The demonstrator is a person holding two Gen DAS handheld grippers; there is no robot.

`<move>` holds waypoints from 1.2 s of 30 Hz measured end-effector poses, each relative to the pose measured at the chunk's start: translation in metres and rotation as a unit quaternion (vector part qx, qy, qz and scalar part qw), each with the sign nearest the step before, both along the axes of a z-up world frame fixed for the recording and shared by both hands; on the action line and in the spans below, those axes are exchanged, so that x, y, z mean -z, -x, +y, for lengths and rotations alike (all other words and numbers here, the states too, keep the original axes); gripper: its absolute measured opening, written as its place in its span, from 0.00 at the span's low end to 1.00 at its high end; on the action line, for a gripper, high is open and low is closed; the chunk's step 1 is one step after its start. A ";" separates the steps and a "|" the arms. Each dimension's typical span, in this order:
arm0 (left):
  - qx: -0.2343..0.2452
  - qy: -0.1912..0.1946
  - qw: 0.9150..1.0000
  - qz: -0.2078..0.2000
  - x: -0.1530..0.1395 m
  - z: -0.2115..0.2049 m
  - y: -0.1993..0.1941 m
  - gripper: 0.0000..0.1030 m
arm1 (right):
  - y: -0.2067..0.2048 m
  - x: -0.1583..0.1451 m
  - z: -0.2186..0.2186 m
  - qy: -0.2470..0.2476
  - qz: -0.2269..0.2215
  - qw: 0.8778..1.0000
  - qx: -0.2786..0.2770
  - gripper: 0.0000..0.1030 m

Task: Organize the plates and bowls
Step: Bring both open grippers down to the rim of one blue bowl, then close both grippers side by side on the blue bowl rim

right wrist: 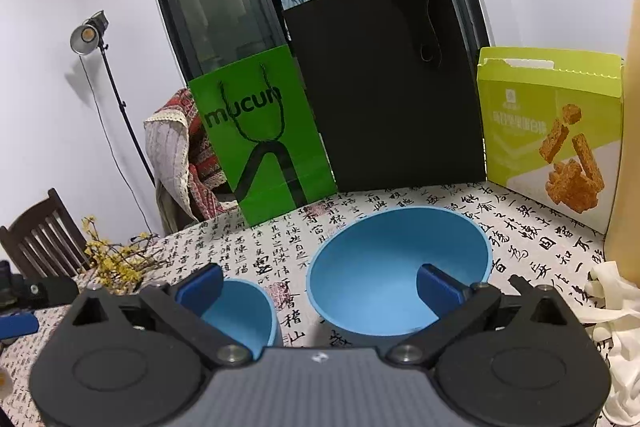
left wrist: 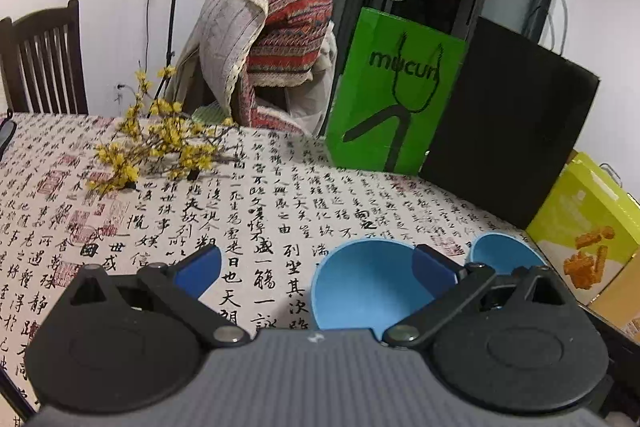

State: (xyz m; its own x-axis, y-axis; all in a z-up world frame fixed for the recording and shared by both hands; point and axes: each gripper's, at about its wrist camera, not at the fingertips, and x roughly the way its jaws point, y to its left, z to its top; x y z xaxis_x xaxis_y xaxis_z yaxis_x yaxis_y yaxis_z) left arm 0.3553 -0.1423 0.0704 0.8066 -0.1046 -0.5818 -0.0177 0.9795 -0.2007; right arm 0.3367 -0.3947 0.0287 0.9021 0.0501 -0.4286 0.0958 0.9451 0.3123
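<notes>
Calligraphy-print cloth covers the whole desk (right wrist: pixel 520 227), black characters with red seal stamps all over it. Along the back edge stand a green "mucun" bag (right wrist: pixel 264 139), a tall black bag (right wrist: pixel 384 87) and a lime-green snack box (right wrist: pixel 552 131) at the right of the frame. Yellow flower sprigs (left wrist: pixel 160 143) lie at the left of the left wrist view, with a dark wooden chair (left wrist: pixel 40 59) in the upper left.

Task stuff: two bowls, both matte light blue, plain, smooth inside, look like plastic. The big bowl (right wrist: pixel 400 267) sits upright in the lower middle of the right wrist view, wide and deep with a thin rim. The small bowl (right wrist: pixel 244 311) is just beside it, lower left of that frame, same colour, much narrower. I can't tell whether they touch.

Right gripper (right wrist: pixel 318 287) has its dark blue fingers (right wrist: pixel 438 287) spread wide, released, one over each bowl's opening, grasping nothing. Left gripper (left wrist: pixel 316 267) is also spread apart and empty, with one of its fingers (left wrist: pixel 434 267) overlapping a bowl's rim in the frame.
</notes>
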 end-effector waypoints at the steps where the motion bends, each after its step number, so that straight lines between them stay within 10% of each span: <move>1: -0.003 -0.004 1.000 0.006 0.001 0.000 -0.003 1.00 | -0.001 0.001 0.000 0.003 0.002 1.000 0.000 0.98; 7: -0.017 -0.027 0.999 0.029 0.010 -0.004 -0.020 1.00 | -0.004 0.003 0.002 0.004 0.011 1.000 -0.008 0.93; 18: -0.029 -0.033 0.998 0.053 0.024 0.001 -0.028 1.00 | 0.005 -0.001 0.009 -0.014 0.010 0.998 -0.064 0.50; 36: -0.026 -0.062 0.994 0.082 0.045 -0.014 -0.035 0.98 | -0.027 0.031 0.039 0.014 0.091 0.993 -0.079 0.26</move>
